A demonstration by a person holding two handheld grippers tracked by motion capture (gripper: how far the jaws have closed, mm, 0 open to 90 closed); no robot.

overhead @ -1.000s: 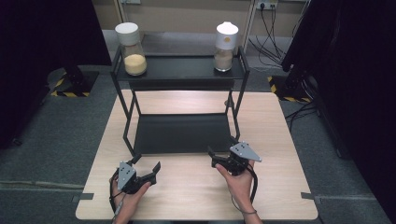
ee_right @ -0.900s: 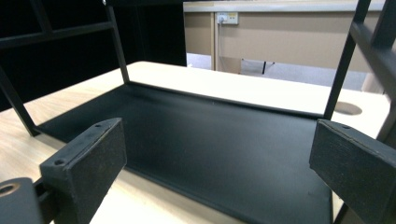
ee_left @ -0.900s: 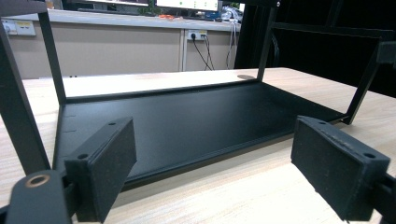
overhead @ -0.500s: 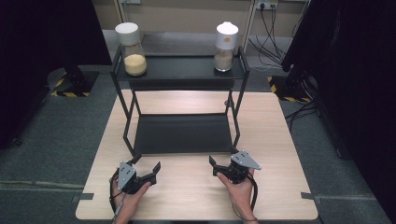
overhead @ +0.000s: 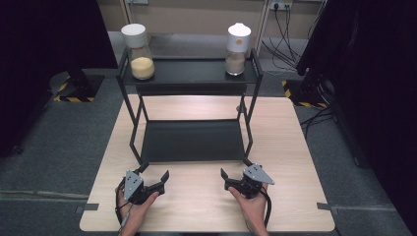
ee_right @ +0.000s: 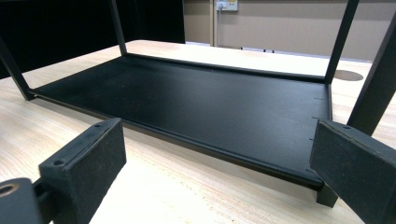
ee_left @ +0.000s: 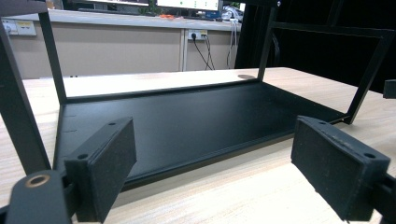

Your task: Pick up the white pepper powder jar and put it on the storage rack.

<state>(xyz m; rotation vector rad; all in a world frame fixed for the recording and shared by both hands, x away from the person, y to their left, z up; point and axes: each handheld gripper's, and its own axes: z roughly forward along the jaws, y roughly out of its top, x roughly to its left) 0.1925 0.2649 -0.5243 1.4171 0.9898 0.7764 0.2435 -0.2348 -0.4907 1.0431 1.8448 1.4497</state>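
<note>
You are facing a black metal rack (overhead: 192, 140) that is standing upright on the pale wooden worktop (overhead: 285, 147), its thin square-section legs rising from a flat, matte lower shelf (ee_left: 187, 121) to an upper shelf (overhead: 189, 73) with a low rim. Its long axis is running side to side across the worktop, so one long edge is facing you and the other is facing the far wall. On the upper shelf a jar of yellow grains (overhead: 138, 51) with a white lid is sitting at the left end, and a jar of brownish grains (overhead: 237, 49) with a white lid is sitting at the right end, well apart from each other. The lower shelf is lying bare just above the wood. You are holding your left claw (overhead: 153, 173) low over the near edge of the worktop, just in front of the rack's near left leg, with its jaws standing wide apart and gripping nothing. Your right claw (overhead: 231, 177) is sitting near the rack's near right leg, its jaws likewise spread wide and holding nothing.
</note>
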